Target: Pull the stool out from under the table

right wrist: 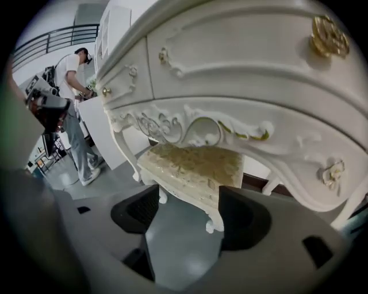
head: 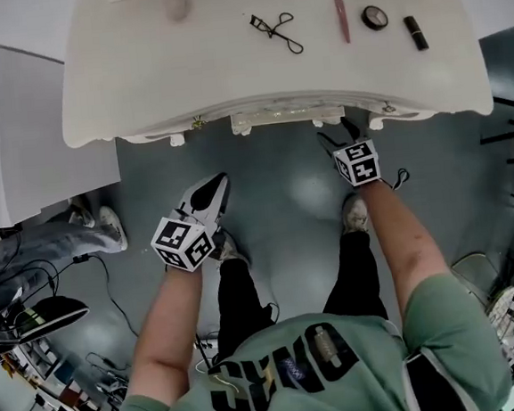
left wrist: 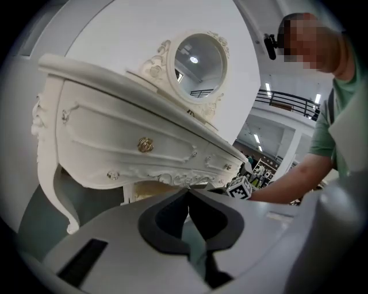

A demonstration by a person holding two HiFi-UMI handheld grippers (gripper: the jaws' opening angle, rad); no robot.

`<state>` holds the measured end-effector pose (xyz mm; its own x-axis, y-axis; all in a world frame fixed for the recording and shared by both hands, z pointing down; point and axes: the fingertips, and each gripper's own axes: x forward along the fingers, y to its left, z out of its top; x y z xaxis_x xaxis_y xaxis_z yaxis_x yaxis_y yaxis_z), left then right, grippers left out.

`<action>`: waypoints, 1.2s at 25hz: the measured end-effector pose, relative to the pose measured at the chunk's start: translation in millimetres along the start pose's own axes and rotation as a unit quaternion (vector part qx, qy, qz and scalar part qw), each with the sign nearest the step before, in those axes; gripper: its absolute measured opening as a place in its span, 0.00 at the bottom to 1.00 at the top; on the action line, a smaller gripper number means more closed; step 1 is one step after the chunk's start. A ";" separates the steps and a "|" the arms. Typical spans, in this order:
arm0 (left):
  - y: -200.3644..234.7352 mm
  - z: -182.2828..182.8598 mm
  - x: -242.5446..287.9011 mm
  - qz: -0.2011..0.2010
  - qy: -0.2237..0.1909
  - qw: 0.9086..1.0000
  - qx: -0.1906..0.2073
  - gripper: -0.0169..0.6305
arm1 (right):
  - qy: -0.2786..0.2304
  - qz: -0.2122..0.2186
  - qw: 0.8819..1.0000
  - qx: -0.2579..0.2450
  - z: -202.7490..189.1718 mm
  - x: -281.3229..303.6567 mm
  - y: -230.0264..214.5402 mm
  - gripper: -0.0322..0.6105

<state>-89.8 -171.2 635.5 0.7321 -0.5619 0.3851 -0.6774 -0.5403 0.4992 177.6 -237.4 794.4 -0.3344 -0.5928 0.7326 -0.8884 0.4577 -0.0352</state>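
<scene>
Green shirt (head: 342, 363) of the person, lowest in the head view; both bare forearms reach forward over a grey floor (head: 298, 210).

Left gripper (head: 213, 193): held out in front of the table's edge. Its dark pads (left wrist: 167, 221) meet at the tips in the left gripper view: clenched, with nothing between them.

Right gripper (head: 338, 135): held close under the table's front edge, angled downward. Its pads (right wrist: 241, 215) stand well apart in the right gripper view: released, gripping nothing, with the stool's near edge seen beyond the gap.

Stool (right wrist: 192, 169): cream, carved legs, gold-patterned cushion. It stands tucked under the table, behind the scrolled front apron.

Table (head: 138, 76): a cream dressing table with curved legs, gold drawer knobs (left wrist: 145, 144) and an oval mirror (left wrist: 198, 60) on top.

On the tabletop, from left to right in the head view:
- an eyelash curler (head: 275, 28)
- a pink stick (head: 342, 18)
- a round dark compact (head: 375, 17)
- a dark lipstick tube (head: 415, 32)

Second person (right wrist: 72, 86): white shirt, jeans, standing well off to the side by a white counter.
</scene>
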 end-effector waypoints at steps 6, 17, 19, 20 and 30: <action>36.9 -52.0 8.5 0.009 0.023 0.999 -0.024 0.04 | -0.001 -0.048 0.996 0.072 -30.8 34.3 -39.9 0.59; 33.8 -71.9 50.2 -0.004 0.013 0.999 -0.043 0.04 | 0.014 -0.027 1.000 0.000 -44.9 75.4 -62.1 0.69; 34.2 -71.2 49.6 -0.003 0.009 0.999 -0.047 0.04 | 0.010 -0.017 0.999 -0.044 -36.1 85.8 -52.6 0.70; 35.2 -71.3 49.1 -0.001 0.007 0.999 -0.050 0.04 | 0.008 -0.013 0.998 -0.063 -31.2 91.0 -46.9 0.71; 46.6 -76.4 40.5 0.012 0.004 0.998 -0.066 0.04 | 0.025 0.027 0.958 -0.283 -4.0 114.9 -13.7 0.74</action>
<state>-86.2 -171.3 733.7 0.7170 -0.5686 0.4032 -0.6791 -0.4393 0.5880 152.5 -309.2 881.8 -0.3472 -0.5318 0.7724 -0.5518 0.7818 0.2903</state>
